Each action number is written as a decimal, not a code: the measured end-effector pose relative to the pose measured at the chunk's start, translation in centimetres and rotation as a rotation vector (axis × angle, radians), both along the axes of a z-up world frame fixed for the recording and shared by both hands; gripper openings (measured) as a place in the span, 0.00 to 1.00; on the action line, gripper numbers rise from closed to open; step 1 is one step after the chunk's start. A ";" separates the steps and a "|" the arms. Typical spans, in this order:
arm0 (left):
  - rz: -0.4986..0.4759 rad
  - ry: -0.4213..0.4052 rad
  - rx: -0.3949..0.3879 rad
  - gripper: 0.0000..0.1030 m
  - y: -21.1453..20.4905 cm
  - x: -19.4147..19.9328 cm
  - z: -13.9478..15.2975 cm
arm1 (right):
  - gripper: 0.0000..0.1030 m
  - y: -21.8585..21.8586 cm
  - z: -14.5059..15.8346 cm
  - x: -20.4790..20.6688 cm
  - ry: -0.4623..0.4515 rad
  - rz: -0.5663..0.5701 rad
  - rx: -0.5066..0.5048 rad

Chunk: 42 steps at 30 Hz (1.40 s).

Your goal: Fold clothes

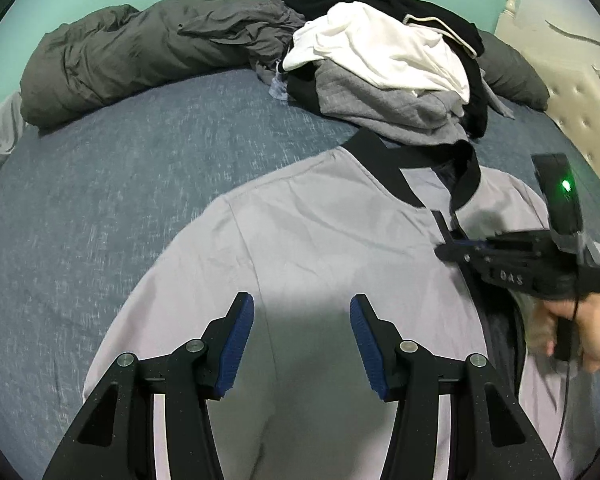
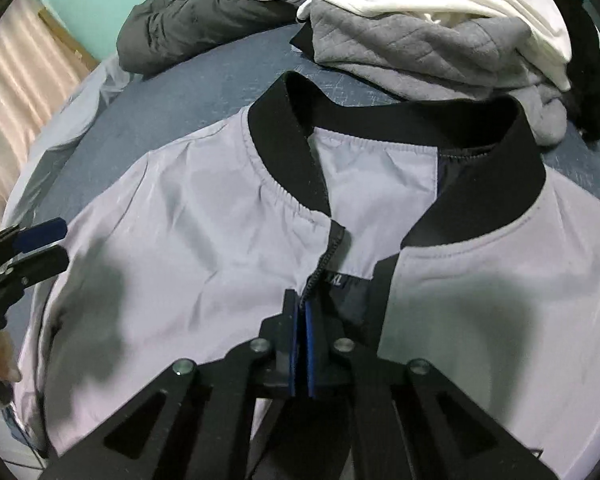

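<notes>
— Two views; what does the left wrist show?
— Left gripper (image 1: 302, 344), fingers wide, hovers over a lilac jacket (image 1: 300, 248) spread on the bed (image 1: 120, 184).
— And the right wrist?
— Right gripper (image 2: 302, 344) pinches the jacket's zipper edge (image 2: 328, 252) below the collar (image 2: 480, 196); likely straightening the front, which calls for a steady pull.

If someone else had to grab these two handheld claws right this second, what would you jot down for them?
Left gripper: open, hovering over the left front panel of the light grey jacket, holding nothing.
Right gripper: shut on the jacket's zipper edge, just below the black collar.
The jacket lies face up on the blue bed sheet, front partly open, not yet folded.
The unsorted clothes pile sits beyond the collar; a grey duvet is bunched along the far edge.
Done: jacket laid out. Left: close the front, fold it, then work through the pile.
</notes>
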<state>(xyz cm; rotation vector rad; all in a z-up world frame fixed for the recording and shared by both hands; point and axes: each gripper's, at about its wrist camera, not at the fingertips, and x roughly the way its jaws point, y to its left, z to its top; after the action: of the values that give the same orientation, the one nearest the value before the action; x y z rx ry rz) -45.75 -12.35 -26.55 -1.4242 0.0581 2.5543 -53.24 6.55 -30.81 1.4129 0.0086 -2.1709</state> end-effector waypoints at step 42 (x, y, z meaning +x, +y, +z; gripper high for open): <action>-0.102 -0.225 0.205 0.55 9.4 30.0 -2.8 | 0.55 30.7 9.7 32.5 -0.029 -0.352 -0.094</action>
<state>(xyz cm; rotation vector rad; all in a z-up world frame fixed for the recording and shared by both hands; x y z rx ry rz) -15.78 -2.98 -29.40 -1.5723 -0.1586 2.2310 -20.75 37.27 -21.10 1.4806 -0.3733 -2.3923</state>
